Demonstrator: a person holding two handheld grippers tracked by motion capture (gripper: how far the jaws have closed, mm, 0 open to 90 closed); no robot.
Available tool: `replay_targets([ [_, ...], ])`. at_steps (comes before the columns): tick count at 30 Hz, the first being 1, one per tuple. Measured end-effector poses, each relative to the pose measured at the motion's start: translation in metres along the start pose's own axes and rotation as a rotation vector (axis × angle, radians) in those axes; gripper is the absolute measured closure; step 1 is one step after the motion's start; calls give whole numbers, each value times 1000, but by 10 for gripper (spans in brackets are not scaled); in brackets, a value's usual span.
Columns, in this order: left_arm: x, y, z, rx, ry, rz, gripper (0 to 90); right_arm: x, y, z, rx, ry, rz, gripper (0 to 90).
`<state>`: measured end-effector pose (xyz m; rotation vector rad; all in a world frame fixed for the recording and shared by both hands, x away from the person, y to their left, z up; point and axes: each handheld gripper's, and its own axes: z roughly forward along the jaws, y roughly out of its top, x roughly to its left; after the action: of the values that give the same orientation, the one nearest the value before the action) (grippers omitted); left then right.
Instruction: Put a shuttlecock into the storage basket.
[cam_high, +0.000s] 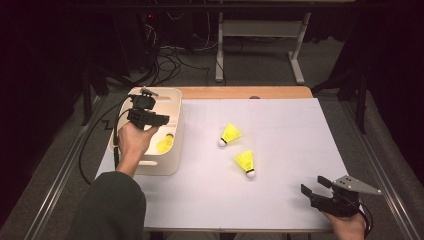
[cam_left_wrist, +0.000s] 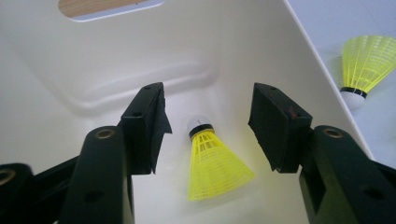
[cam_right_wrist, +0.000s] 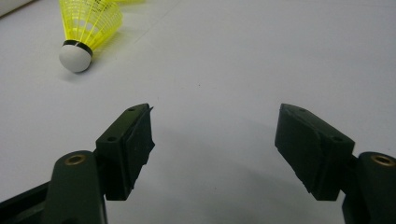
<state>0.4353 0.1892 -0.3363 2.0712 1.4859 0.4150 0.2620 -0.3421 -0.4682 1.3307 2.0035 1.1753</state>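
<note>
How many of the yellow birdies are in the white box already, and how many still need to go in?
One yellow plastic shuttlecock already lies inside the cream plastic bin. The left hand-held gripper hangs over it with jaws open, holding nothing. If the job is filling the bin, two more yellow shuttlecocks wait on the white tabletop: the farther shuttlecock and the nearer shuttlecock. The right hand-held gripper is open too, near the table's front edge.

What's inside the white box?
One yellow shuttlecock lies on the floor of the white box, below the open left hand-held gripper. In the high view, the hand and gripper cover part of the box, so anything beneath them can't be seen.
</note>
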Motion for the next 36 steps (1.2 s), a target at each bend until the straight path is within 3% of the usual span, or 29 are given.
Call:
replay_targets([
  [27,-20,1,-24,-62,-53,52,466,0,0,1,3,0,-9,283],
  [36,-30,4,-24,-72,-99,60,466,0,0,1,6,-1,-10,283],
])
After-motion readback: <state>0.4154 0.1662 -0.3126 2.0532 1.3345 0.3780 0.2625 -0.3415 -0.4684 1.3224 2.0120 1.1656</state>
